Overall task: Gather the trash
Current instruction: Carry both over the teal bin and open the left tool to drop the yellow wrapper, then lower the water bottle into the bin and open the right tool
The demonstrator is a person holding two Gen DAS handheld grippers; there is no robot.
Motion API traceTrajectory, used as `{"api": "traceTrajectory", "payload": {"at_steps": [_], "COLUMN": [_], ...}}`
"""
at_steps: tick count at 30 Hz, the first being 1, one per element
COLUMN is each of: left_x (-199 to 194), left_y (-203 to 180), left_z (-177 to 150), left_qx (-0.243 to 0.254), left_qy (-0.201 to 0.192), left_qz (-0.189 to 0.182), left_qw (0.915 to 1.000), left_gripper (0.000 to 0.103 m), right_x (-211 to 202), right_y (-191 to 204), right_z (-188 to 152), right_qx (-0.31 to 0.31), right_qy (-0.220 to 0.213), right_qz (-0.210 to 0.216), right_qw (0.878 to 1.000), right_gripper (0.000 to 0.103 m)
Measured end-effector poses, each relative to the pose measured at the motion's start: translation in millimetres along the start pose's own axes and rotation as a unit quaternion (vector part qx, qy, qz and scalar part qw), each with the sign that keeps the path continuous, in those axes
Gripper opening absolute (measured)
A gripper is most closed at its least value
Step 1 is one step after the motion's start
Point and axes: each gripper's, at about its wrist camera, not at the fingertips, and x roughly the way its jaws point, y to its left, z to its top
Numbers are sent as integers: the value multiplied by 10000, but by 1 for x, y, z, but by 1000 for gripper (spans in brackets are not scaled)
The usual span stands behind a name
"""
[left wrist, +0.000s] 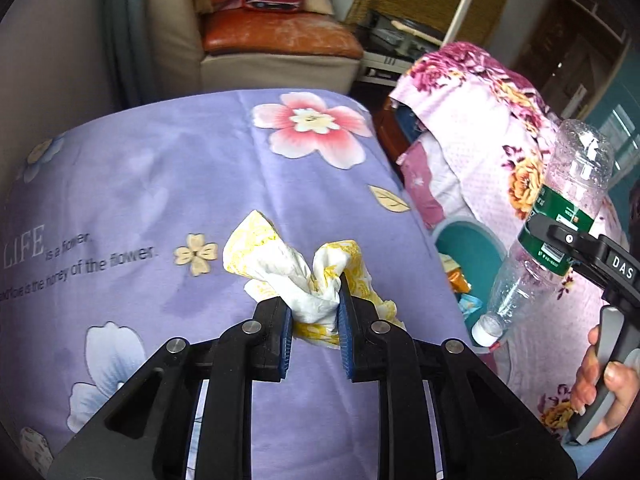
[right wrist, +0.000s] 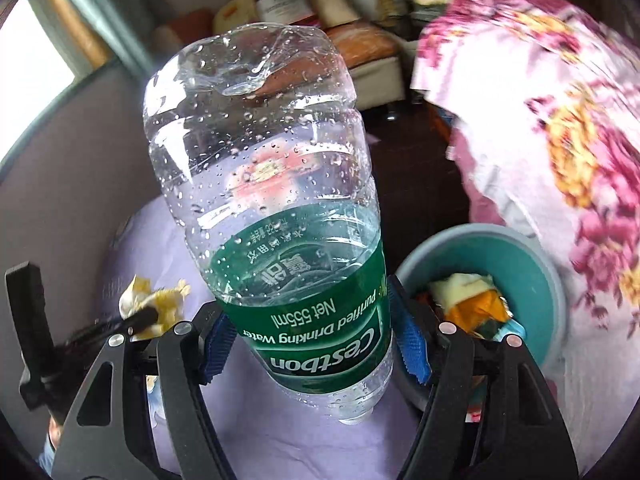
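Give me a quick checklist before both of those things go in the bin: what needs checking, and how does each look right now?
1. Left gripper has the crumpled tissue pinched between its pads: ok.
2. Right gripper clamps the plastic water bottle at its green label: ok.
3. Bottle cap is on, bottle pointing cap-down: ok.
4. Teal trash bin is in view, open-topped, beside the bed: ok.
5. Room left in the bin, which already holds wrappers: ok, its upper part looks free.
6. Either item already over the bin opening: cannot tell.
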Motion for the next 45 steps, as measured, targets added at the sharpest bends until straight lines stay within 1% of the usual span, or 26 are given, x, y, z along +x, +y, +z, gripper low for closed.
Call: {"api": "traceTrajectory", "payload": {"at_steps": [3,5,6,7,9,10,13,16,20,21,27,29,30,31,32,35,36,37,45], "left_x": [12,20,25,31,41,47,64,80,95,97,112,116,117,117,117,116,116,116,120], "left_y": [-37,-61,-74,-87,-112,-124,-153,-170,-183,-185,-194,-199,-201,-201,-202,-202,-201,-200,-188], "left_z": [1,2,1,1,-1,-2,-5,-6,-9,-9,-8,-9,-10,-10,-10,-9,-8,-8,-7], "left_qx": [248,417,519,622,814,921,1181,1336,1462,1477,1580,1634,1668,1702,1732,1735,1720,1711,1575], "left_qy": [110,173,214,263,354,398,538,691,820,843,984,998,976,954,917,839,837,815,899], "left_qz": [-152,-235,-277,-328,-412,-435,-496,-542,-568,-573,-615,-597,-578,-558,-530,-497,-501,-486,-460], "left_qw": [9995,9987,9980,9972,9952,9940,9903,9871,9842,9838,9806,9797,9794,9792,9792,9800,9803,9807,9823], "left_gripper": [20,20,20,20,20,20,20,20,20,20,21,28,38,51,61,72,79,80,80], "right_x": [-9,-20,-20,-26,-32,-36,-43,-45,-46,-49,-37,-32,-31,-30,-29,-25,-23,-22,-6], "right_y": [-28,-56,-61,-76,-90,-103,-122,-142,-154,-151,-159,-161,-160,-161,-162,-163,-164,-162,-159], "right_z": [6,9,10,11,13,14,12,11,11,8,6,6,6,5,5,4,4,3,2], "right_qx": [204,388,421,538,622,679,763,873,929,933,998,986,977,977,984,990,990,985,988], "right_qy": [-170,-375,-401,-487,-564,-643,-725,-730,-694,-689,-562,-523,-512,-488,-471,-426,-390,-380,-203], "right_qz": [-115,-278,-300,-374,-441,-535,-617,-621,-612,-609,-575,-589,-601,-608,-614,-642,-646,-650,-658], "right_qw": [9996,9982,9979,9967,9955,9942,9925,9916,9914,9914,9918,9920,9921,9922,9921,9921,9922,9923,9927], "right_gripper": [66,66,66,66,66,66,66,66,66,66,66,66,66,66,66,66,66,66,66]}}
